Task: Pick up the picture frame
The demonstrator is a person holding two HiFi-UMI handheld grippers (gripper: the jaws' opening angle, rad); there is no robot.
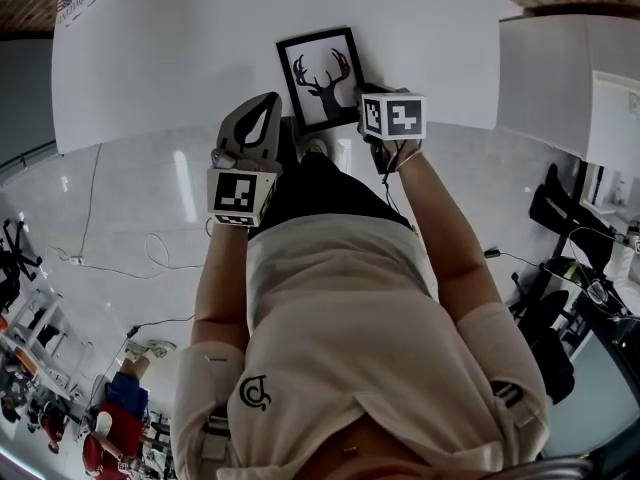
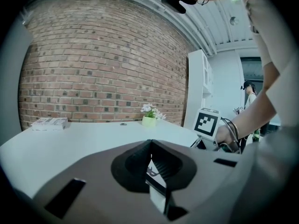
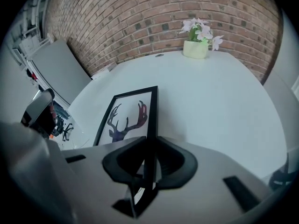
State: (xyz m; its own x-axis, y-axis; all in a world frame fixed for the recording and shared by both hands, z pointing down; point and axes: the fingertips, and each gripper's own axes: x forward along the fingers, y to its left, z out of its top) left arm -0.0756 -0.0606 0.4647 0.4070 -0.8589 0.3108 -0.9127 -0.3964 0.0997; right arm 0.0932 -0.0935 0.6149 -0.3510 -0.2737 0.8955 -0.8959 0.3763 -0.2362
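Observation:
The picture frame (image 1: 322, 78) is black-edged with a deer silhouette on white. It sits over the white table (image 1: 160, 58), its near end at the table's front edge. My right gripper (image 1: 366, 96) is shut on the frame's right edge near the near corner. In the right gripper view that edge of the picture frame (image 3: 126, 118) runs straight between the jaws of the right gripper (image 3: 149, 146). My left gripper (image 1: 266, 106) hangs just left of the frame, shut and empty. In the left gripper view the left gripper (image 2: 150, 146) has its jaws together, and a strip of the frame shows below them.
A small pot of white flowers (image 3: 196, 45) stands at the table's far side against the brick wall. A flat box (image 2: 49, 122) lies at the far left corner. A white cabinet (image 1: 570, 68) stands to the right. Cables trail on the floor (image 1: 110, 268).

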